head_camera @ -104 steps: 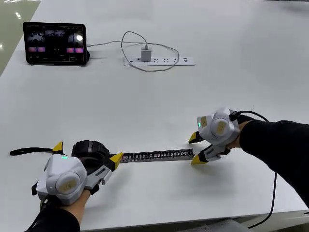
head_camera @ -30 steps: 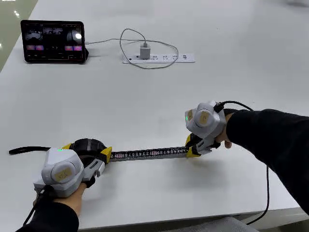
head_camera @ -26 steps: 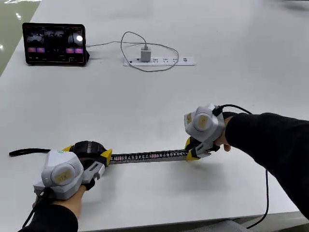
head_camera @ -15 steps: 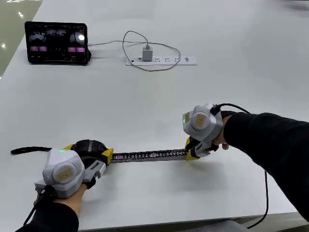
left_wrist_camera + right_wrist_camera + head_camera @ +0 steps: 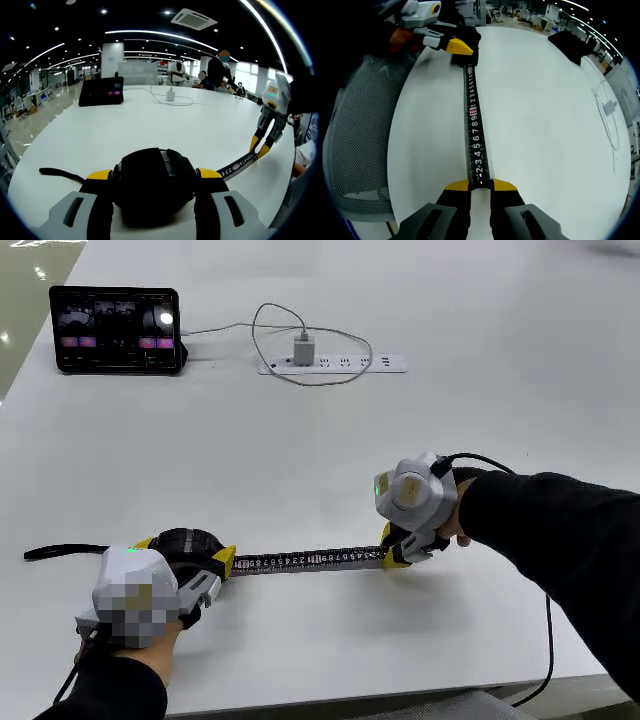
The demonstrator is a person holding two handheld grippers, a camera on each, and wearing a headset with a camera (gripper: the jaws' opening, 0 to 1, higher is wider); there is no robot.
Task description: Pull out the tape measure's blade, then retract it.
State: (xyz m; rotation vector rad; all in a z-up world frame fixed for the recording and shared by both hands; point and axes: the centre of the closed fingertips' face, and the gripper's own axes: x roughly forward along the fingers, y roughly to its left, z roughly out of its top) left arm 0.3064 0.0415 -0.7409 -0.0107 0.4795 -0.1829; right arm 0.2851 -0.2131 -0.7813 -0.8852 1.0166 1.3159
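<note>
The black tape measure case (image 5: 185, 545) lies on the white table at the front left, and my left gripper (image 5: 185, 552) is shut on it, one yellow tip on each side. Its blade (image 5: 310, 560) runs flat to the right. My right gripper (image 5: 393, 555) is shut on the blade's end. In the left gripper view the case (image 5: 152, 182) sits between the left gripper's (image 5: 155, 175) fingers and the blade (image 5: 240, 164) leads off to the right gripper (image 5: 264, 146). In the right gripper view the right gripper (image 5: 480, 186) pinches the blade (image 5: 472, 125), which reaches to the case (image 5: 466, 42).
A tablet (image 5: 117, 328) stands at the far left of the table. A power strip (image 5: 330, 364) with a charger and a looped white cable lies at the back. The case's black strap (image 5: 60, 551) trails left. The table's front edge runs just below both grippers.
Since the earliest frame my right gripper has shut on the blade's end, where it stood open around it. Over the last second it has crept slightly left; the left gripper and case have stayed.
</note>
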